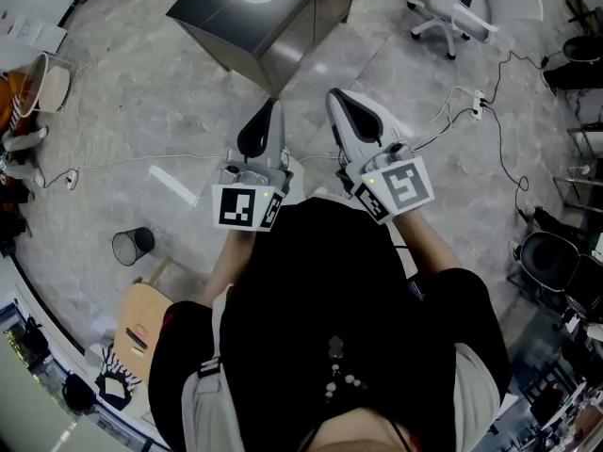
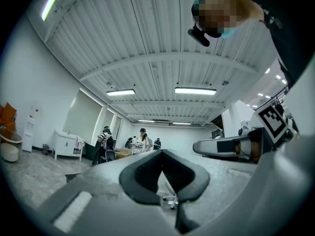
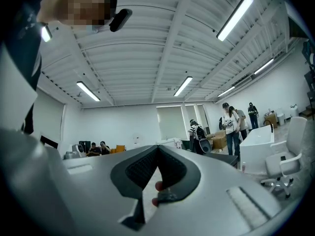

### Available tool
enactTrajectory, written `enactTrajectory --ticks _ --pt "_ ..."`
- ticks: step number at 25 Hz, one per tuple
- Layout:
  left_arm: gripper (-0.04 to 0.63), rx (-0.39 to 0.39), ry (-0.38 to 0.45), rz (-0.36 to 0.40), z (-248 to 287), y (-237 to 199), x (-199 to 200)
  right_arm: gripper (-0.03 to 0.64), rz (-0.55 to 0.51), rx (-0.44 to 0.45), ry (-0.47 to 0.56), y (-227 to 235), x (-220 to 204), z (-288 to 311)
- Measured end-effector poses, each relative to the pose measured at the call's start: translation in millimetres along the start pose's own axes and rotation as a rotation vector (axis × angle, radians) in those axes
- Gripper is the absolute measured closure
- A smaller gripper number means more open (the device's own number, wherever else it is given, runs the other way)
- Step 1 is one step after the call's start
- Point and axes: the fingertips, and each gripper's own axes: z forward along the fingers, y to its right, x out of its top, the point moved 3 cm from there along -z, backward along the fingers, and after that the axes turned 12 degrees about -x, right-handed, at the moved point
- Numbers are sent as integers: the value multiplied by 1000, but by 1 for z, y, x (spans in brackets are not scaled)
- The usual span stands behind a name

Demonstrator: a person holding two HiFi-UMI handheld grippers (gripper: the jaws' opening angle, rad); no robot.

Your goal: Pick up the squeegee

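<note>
We cannot make out the squeegee for certain. A pale narrow strip (image 1: 173, 185) lies on the floor at the left of the head view, slanting down to the right. It is nearest our left gripper (image 1: 264, 125), whose jaws are clenched on nothing. A dark cabinet (image 1: 283, 40) stands ahead at upper centre. Our right gripper (image 1: 350, 116) is likewise clenched and empty.
</note>
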Motion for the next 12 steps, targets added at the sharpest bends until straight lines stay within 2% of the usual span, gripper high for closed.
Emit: enactTrajectory --ticks 12 --pt "594 -13 -1 -25 53 -52 -13 614 7 -21 -19 32 -4 67"
